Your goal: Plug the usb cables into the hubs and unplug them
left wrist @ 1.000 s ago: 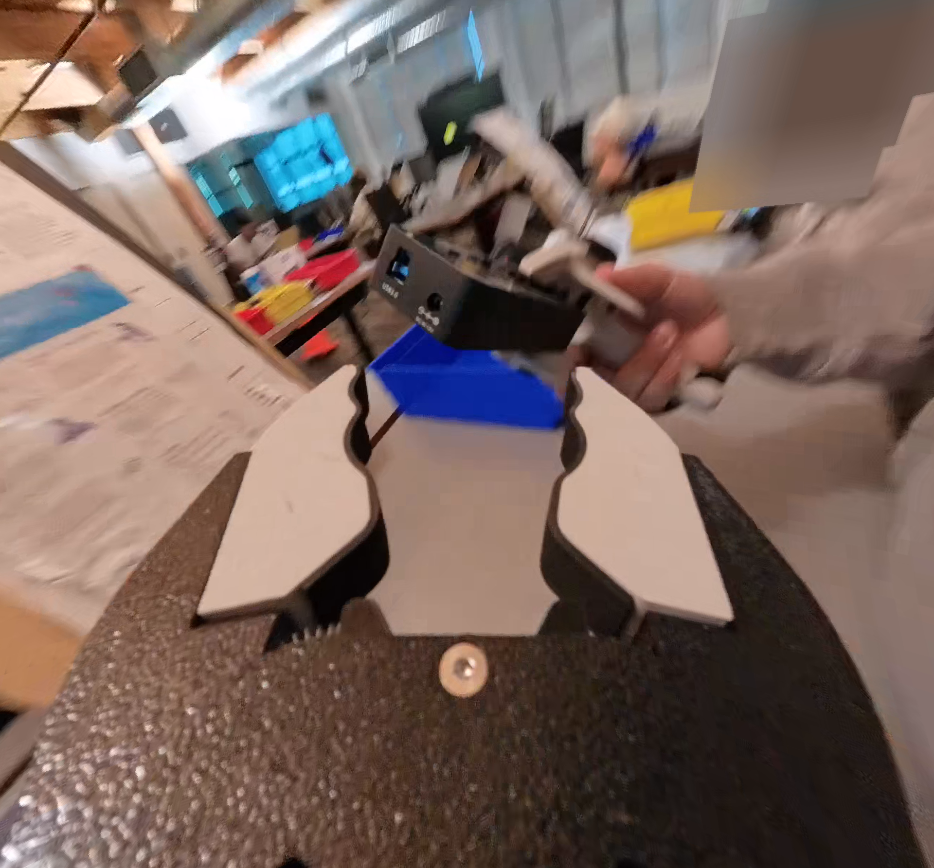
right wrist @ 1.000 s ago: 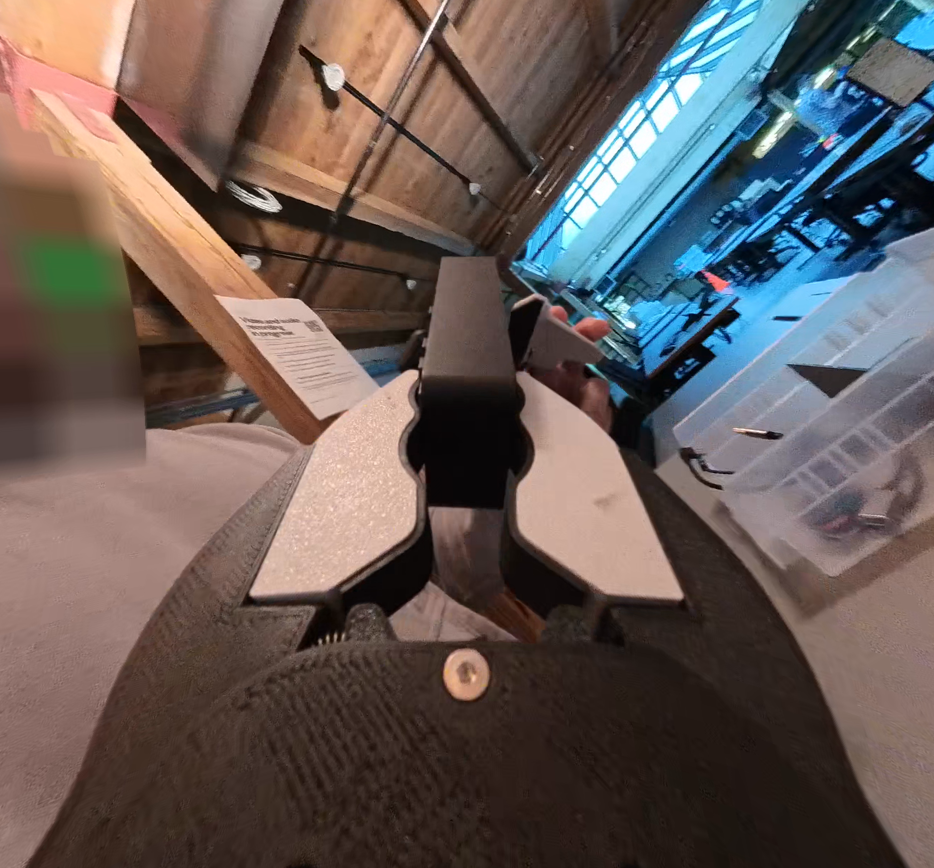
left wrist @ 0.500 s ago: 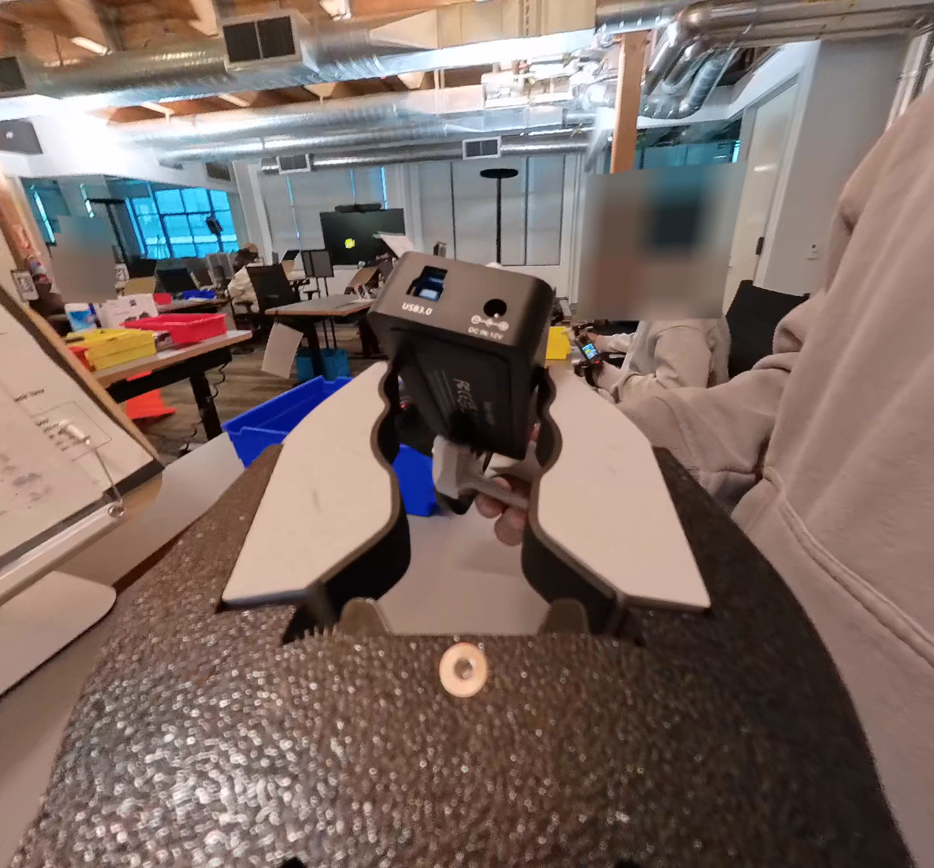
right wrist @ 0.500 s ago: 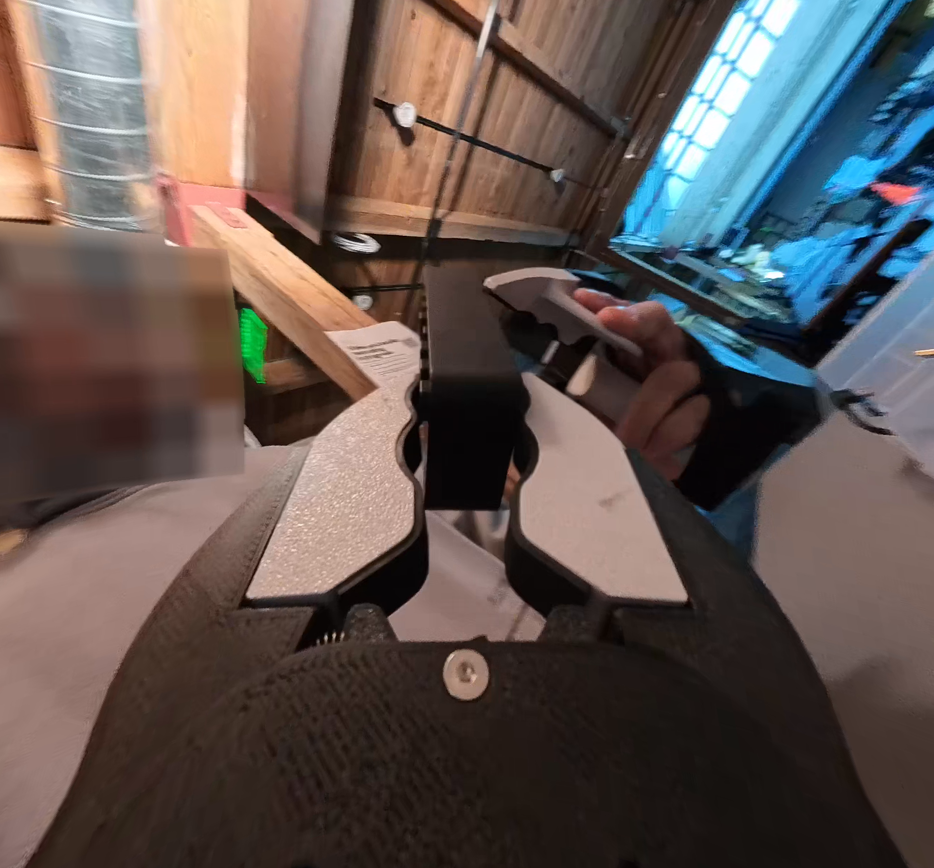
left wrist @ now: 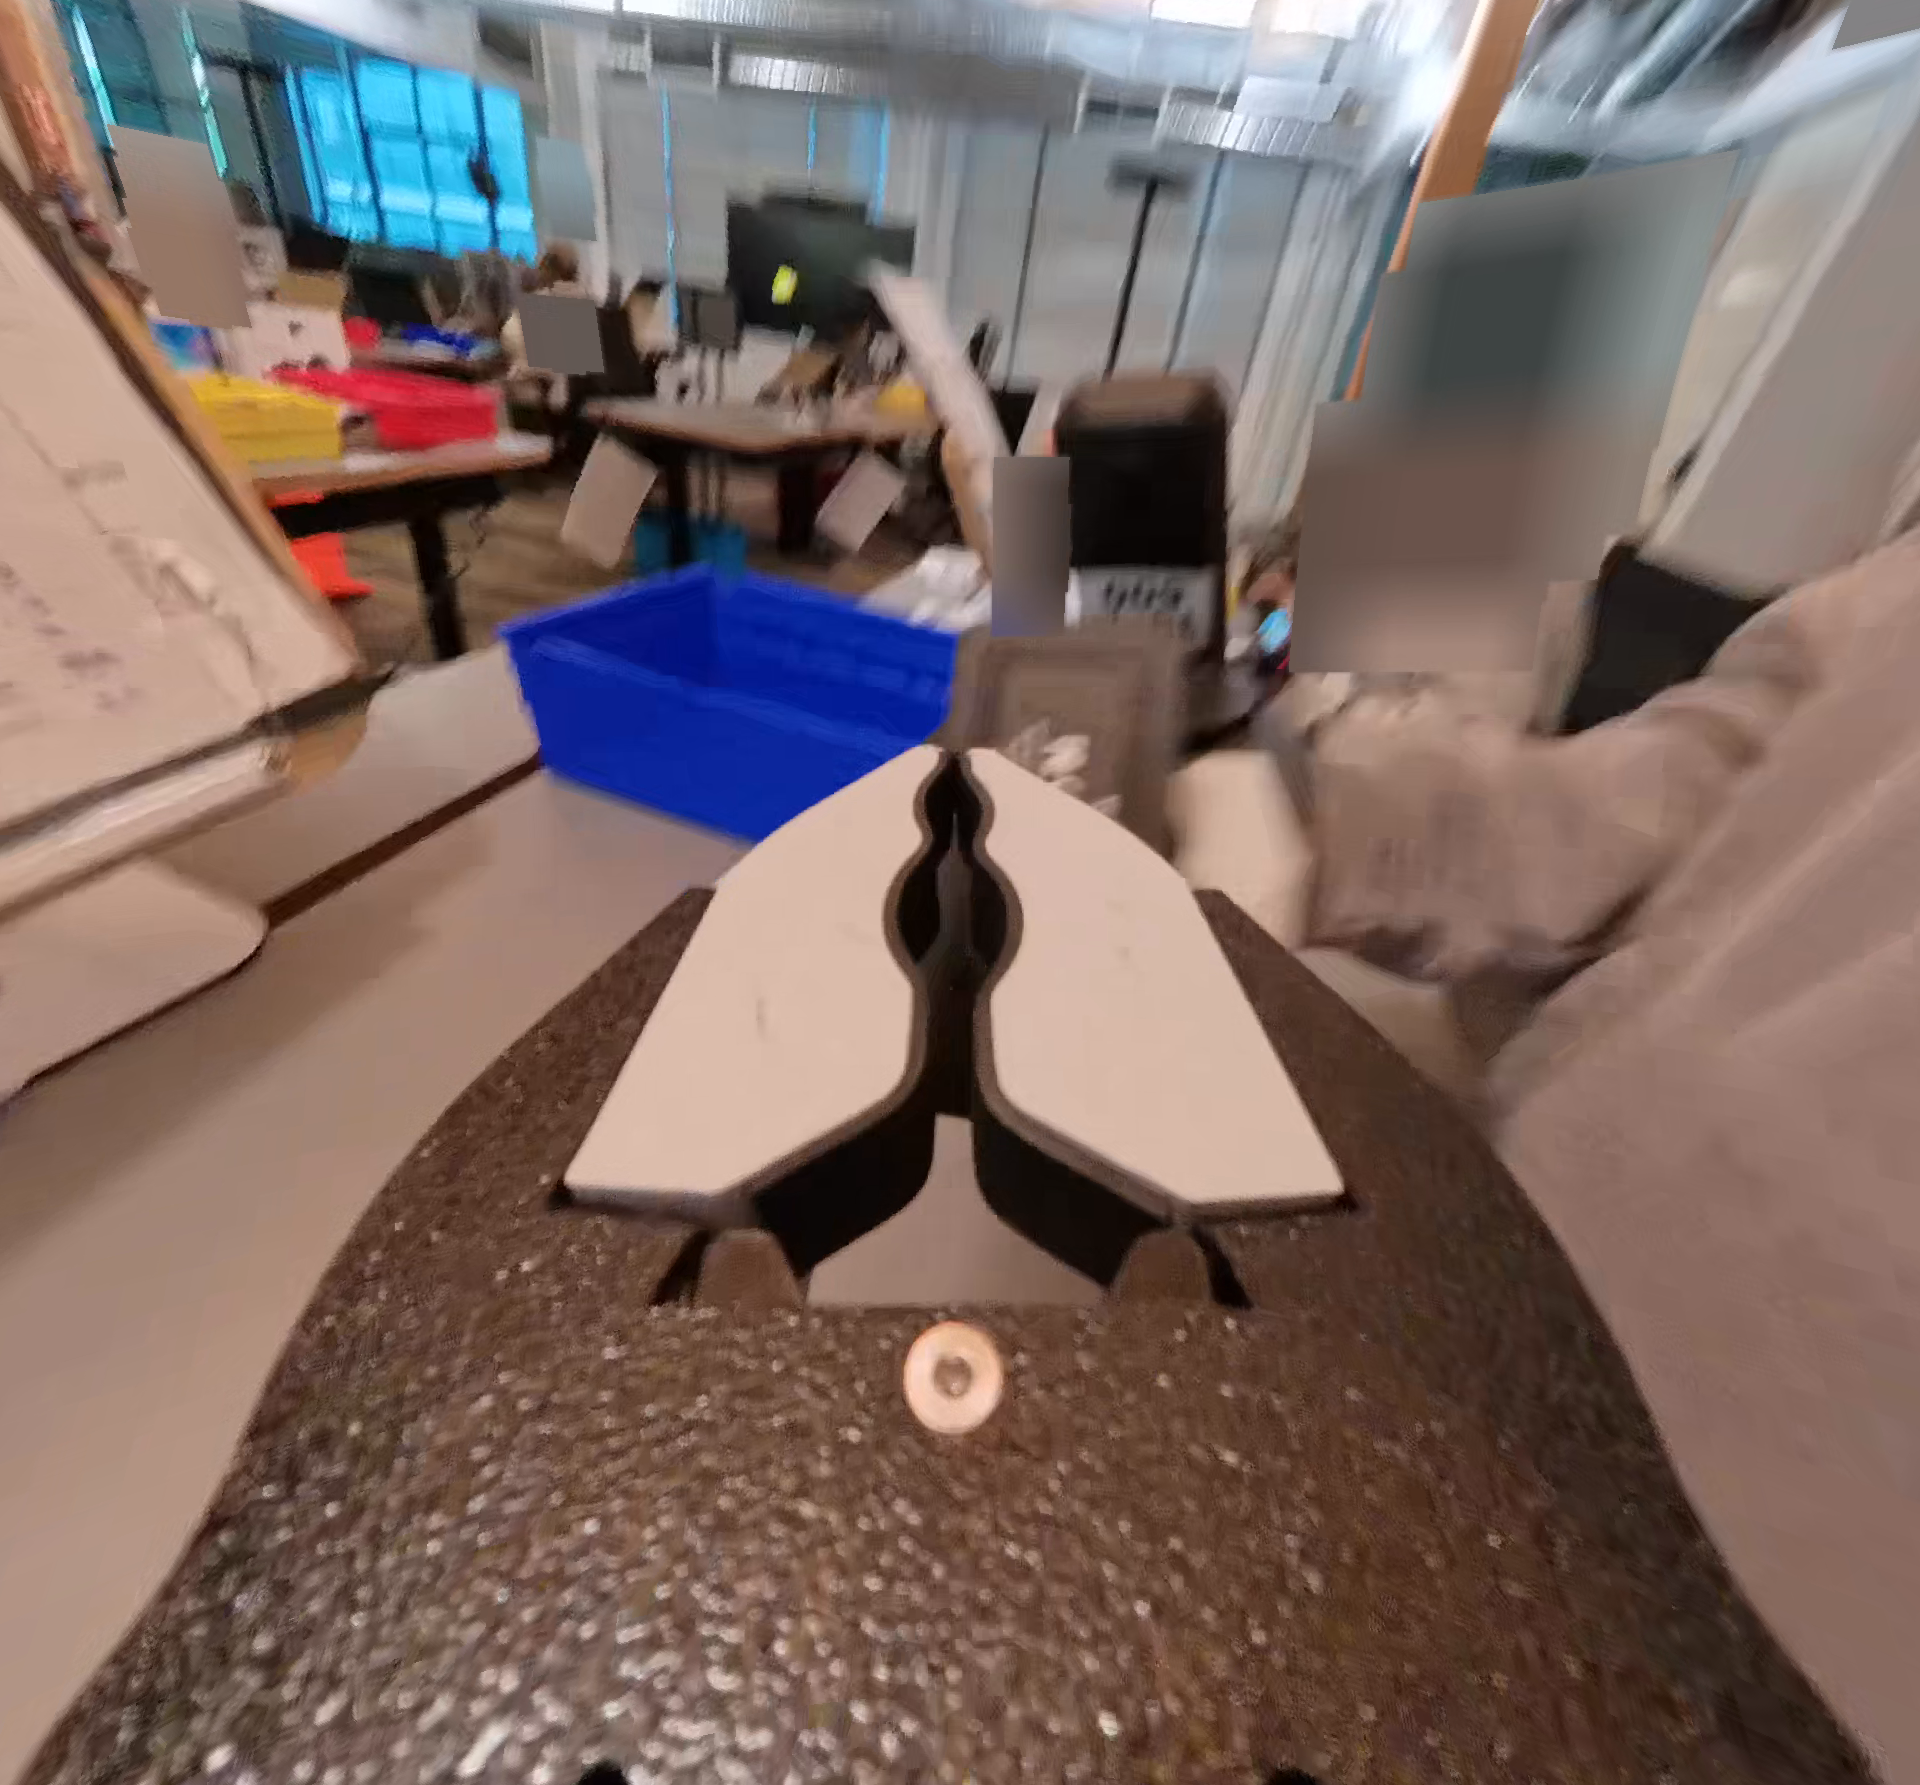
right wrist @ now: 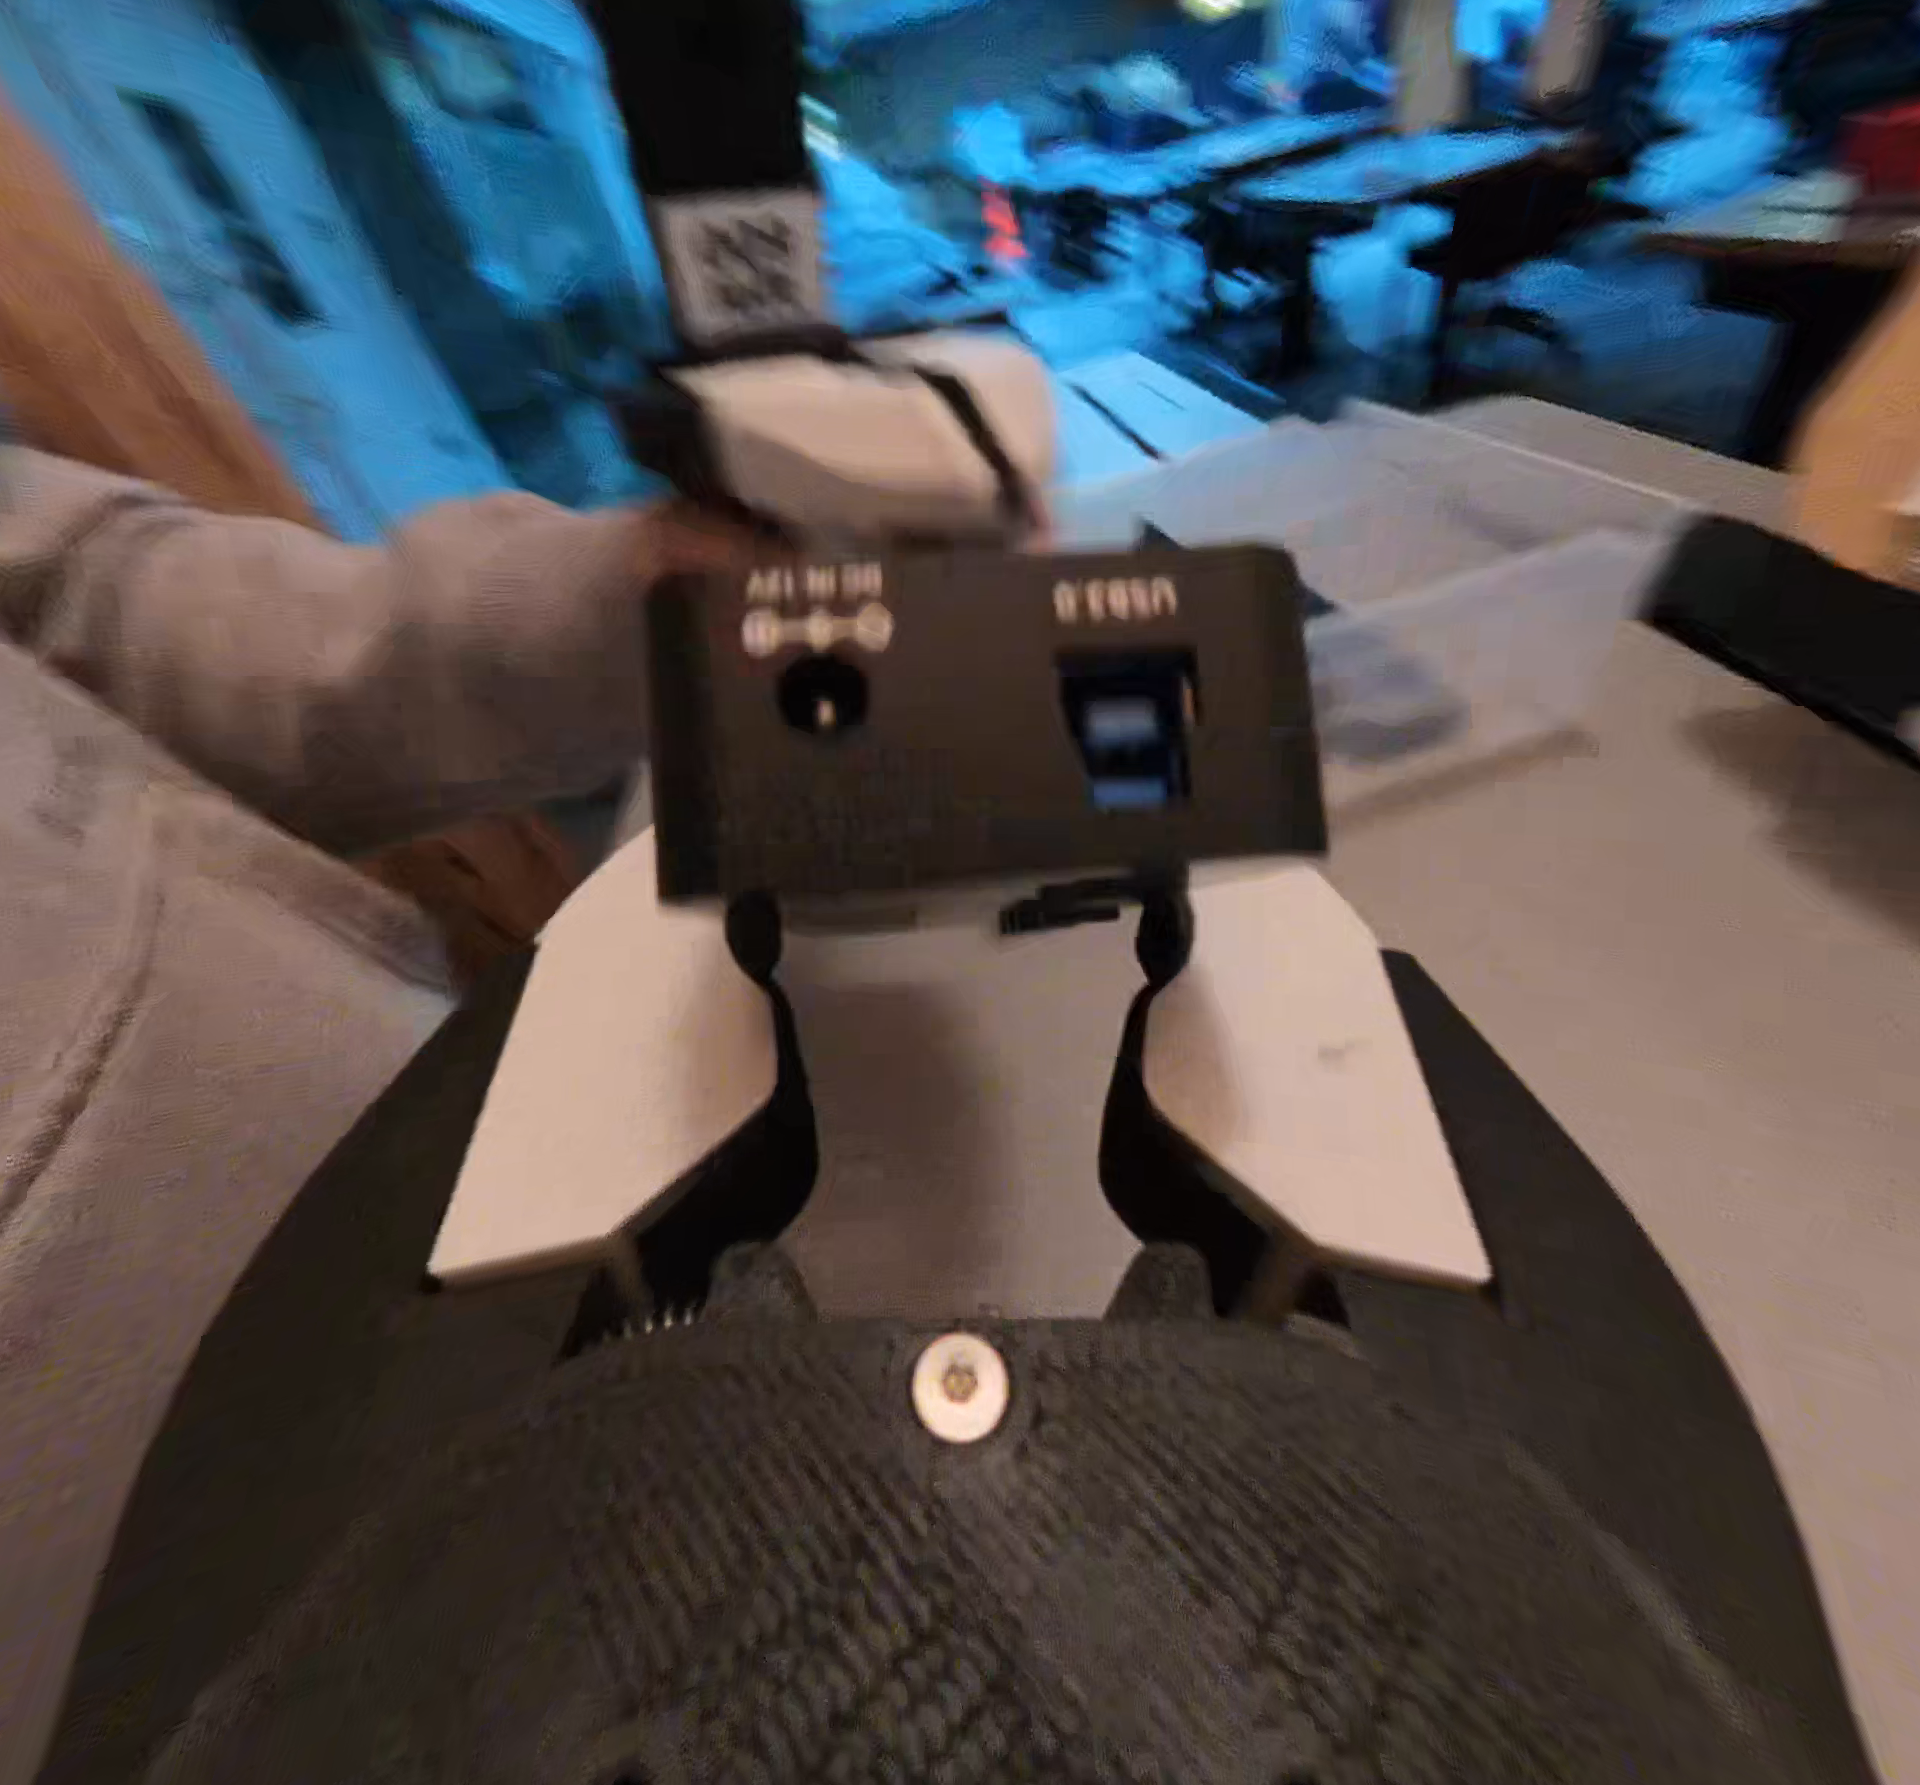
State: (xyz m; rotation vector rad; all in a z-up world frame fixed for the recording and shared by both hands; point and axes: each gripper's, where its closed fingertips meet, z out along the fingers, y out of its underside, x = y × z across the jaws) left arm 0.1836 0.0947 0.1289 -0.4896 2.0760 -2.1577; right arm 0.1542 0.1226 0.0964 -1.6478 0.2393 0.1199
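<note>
The black USB hub (right wrist: 987, 727) fills the middle of the right wrist view with its end face toward the camera, showing a round socket and a blue port. My right gripper (right wrist: 956, 920) has its jaws wide apart. The hub is wider than the gap and covers the fingertips, so it is not between them. I cannot tell what holds it up. My left gripper (left wrist: 951, 779) is shut and empty, and it also shows behind the hub in the right wrist view (right wrist: 862, 436). A dark textured block, probably the hub (left wrist: 1070, 717), lies just past its tips. No cable shows.
A blue bin (left wrist: 727, 686) stands on the grey table (right wrist: 1558, 1008) ahead of the left gripper. A paper stand (left wrist: 125, 592) is at the left. A clear plastic box (right wrist: 1455, 592) sits at the back right. A grey sleeve (left wrist: 1662, 904) crosses the right side.
My right gripper has gone from shut on the hub to wide apart. My left gripper has closed with nothing in it. Both views have swung, and the hub's end face now points at the right camera.
</note>
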